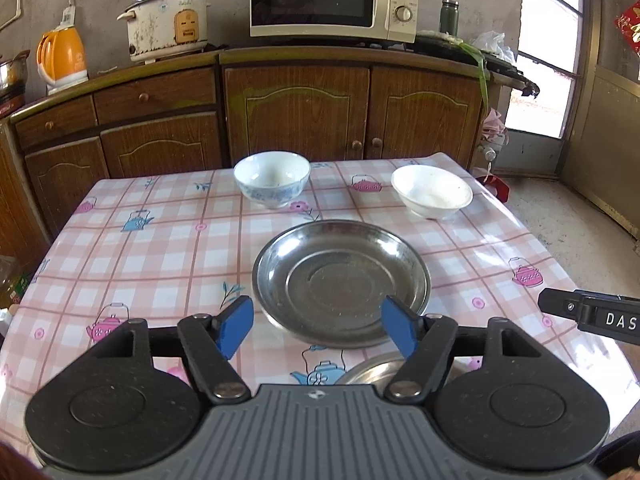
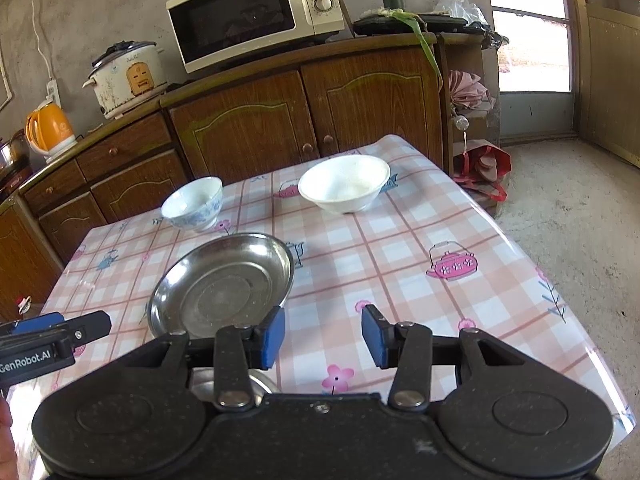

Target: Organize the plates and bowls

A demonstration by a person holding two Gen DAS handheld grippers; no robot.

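Tools both released: left tool (image 1: pixel 316 326), right tool (image 2: pixel 323 338) grasp nothing. Risk I see: steel plate (image 1: pixel 340 280), mid-frame, slipping on the glossy worktop (image 1: pixel 160 248) when pinched.

Left gripper (image 1: pixel 318 330) hangs open over the steel plate (image 1: pixel 340 280) mid-desk (image 1: pixel 160 248); two bowls, patterned (image 1: pixel 272 178) and white (image 1: pixel 432 191), along the far edge.
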